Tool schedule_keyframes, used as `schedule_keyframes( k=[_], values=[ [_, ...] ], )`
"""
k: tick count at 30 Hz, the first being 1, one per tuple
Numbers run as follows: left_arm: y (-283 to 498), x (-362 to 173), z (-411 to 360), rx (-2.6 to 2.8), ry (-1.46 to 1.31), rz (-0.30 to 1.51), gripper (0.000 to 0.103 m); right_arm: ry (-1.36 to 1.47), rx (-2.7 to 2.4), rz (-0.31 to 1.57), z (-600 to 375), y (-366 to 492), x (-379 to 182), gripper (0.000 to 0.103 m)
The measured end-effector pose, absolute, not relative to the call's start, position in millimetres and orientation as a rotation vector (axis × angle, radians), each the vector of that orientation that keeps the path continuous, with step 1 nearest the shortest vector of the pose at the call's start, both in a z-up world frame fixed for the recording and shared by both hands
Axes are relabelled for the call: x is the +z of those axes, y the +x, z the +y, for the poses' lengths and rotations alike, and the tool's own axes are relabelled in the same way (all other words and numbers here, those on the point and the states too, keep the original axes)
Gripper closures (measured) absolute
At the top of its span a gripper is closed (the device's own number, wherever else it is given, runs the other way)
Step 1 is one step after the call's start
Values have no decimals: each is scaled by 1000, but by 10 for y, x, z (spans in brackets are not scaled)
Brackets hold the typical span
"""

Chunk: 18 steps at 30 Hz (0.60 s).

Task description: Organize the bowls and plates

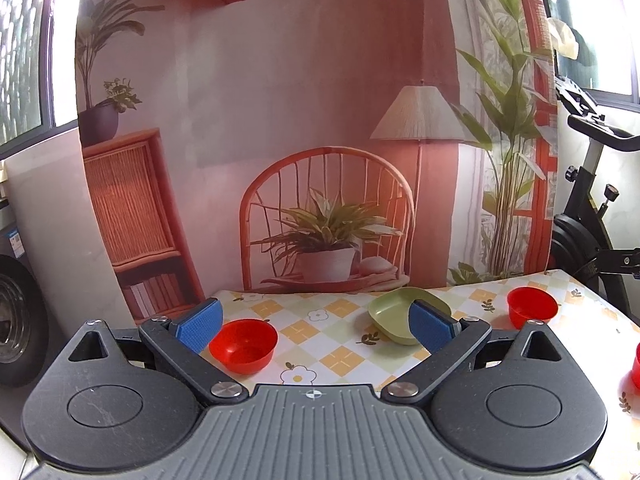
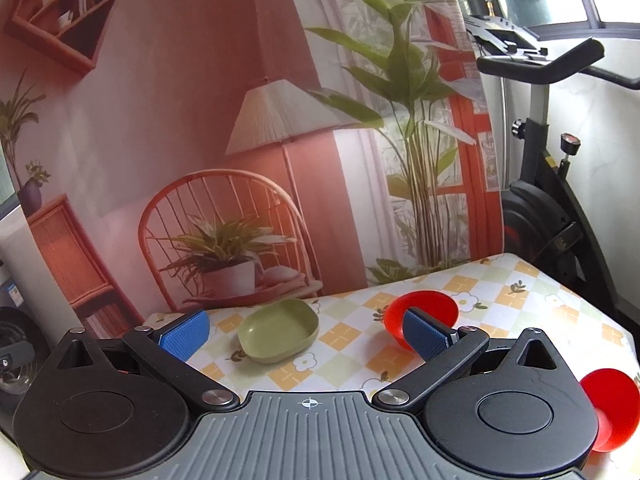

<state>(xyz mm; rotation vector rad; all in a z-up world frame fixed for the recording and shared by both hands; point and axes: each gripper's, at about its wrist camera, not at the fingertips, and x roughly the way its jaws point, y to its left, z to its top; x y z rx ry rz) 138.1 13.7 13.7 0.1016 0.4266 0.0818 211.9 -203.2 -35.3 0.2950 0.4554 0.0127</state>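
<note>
Both hand-held grippers hang wide apart and empty above the counter (image 1: 344, 336): the left hand-held gripper (image 1: 316, 326), the right hand-held gripper (image 2: 306, 336). Nearest sits a glossy red bowl (image 1: 243, 345). Farther back rests a shallow green dish (image 2: 279, 330) with rounded corners, another red bowl (image 1: 532, 306) well apart to its right.
</note>
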Motion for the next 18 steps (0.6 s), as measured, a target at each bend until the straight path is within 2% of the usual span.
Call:
schedule_keyframes(
  k=[7, 10, 14, 18],
  values=[
    [1674, -156, 181, 67, 60, 534, 4, 230, -12, 513, -1962, 2309, -619, 0],
    [1746, -313, 196, 66, 56, 585, 13, 219, 13, 518, -1922, 2351, -746, 4],
    [1789, -600, 258, 60, -8, 678, 14, 176, 51, 548, -1789, 2413, -957, 13],
    [1843, -902, 281, 55, -20, 761, 24, 131, 121, 582, -1560, 2469, -1197, 25]
  ],
)
